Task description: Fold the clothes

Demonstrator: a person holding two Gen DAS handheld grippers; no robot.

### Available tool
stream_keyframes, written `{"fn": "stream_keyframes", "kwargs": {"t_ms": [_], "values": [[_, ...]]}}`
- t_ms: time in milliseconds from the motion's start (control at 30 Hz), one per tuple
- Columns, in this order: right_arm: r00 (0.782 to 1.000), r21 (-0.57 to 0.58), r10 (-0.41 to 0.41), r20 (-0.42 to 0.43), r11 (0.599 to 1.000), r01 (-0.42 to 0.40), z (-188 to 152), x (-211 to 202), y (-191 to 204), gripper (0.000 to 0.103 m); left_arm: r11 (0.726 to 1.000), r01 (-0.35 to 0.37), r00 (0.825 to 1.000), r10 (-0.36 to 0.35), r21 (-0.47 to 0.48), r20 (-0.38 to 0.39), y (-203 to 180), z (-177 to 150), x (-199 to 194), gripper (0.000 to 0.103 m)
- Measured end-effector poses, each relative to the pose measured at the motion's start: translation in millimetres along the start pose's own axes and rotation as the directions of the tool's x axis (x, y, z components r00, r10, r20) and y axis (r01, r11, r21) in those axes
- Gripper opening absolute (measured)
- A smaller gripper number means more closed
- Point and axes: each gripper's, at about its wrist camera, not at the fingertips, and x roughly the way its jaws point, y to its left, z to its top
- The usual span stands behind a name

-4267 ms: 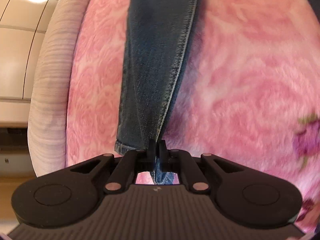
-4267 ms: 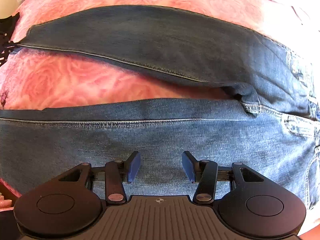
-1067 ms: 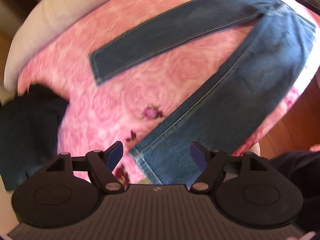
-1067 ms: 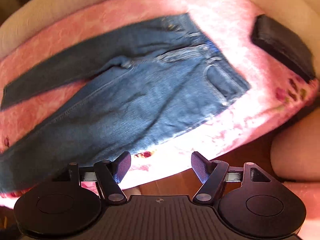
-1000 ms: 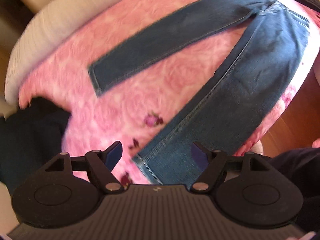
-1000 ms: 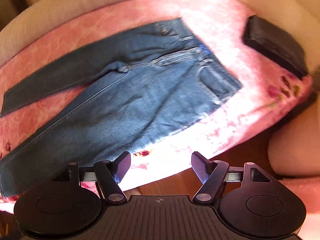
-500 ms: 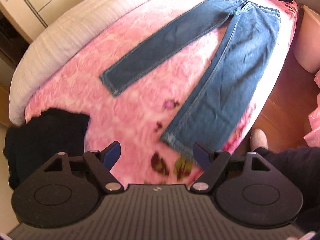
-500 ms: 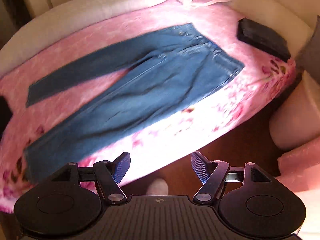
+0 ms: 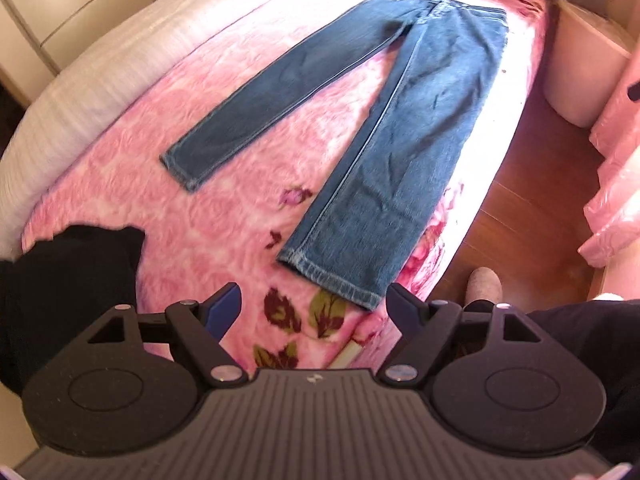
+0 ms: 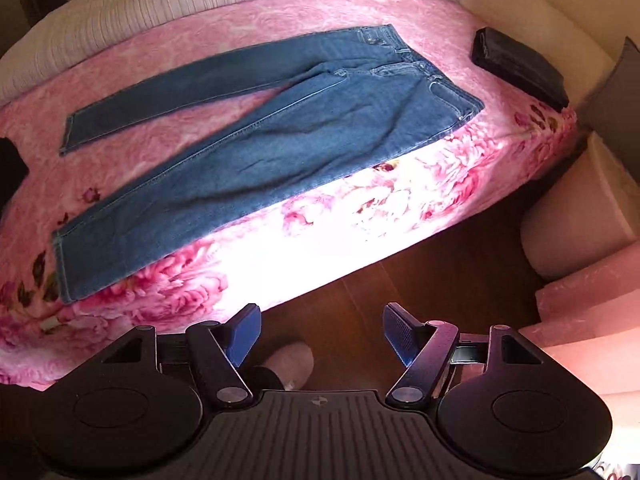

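Left wrist view: the jeans (image 9: 384,128) lie flat on the pink blanket (image 9: 224,216) of the bed, legs spread in a V, waist at the far end, one hem near the bed's edge. The left gripper (image 9: 314,306) hangs above that edge, jaws wide, nothing between them. A black garment (image 9: 68,280) lies at the left. In the right wrist view, the right gripper (image 10: 322,330) is over the wooden floor (image 10: 420,276) beside the bed, jaws wide and empty, above a slippered foot (image 10: 292,360). A dark folded item (image 10: 520,66) sits beyond the waistband.
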Motion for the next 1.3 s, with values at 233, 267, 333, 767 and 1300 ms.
{"fn": "stream_keyframes", "kwargs": {"t_ms": [233,267,333,767,1300], "values": [[1.0,-0.011,-0.011,0.024,1.0,0.011,2,-5,-3,0.071,1.0,-0.017,1.0,0.017,0.016,0.015,-1,10,5,0.077],[1.0,-0.011,-0.013,0.024,1.0,0.013,2,-4,-6,0.071,1.0,-0.016,1.0,0.015,0.02,0.014,-2,12,8,0.077],[1.0,-0.012,-0.017,0.025,1.0,0.017,1,-3,-11,0.071,1.0,-0.012,1.0,0.012,0.029,0.012,-5,15,13,0.077],[0.992,-0.233,-0.06,0.113,0.969,0.085,60,60,-112,0.071,0.975,-0.05,0.997,0.035,0.217,0.072,-107,91,77,0.077],[0.984,-0.756,0.158,0.083,0.653,-0.041,161,233,-209,0.071,0.953,-0.182,0.983,0.183,0.243,0.021,-269,179,192,0.067]]}}
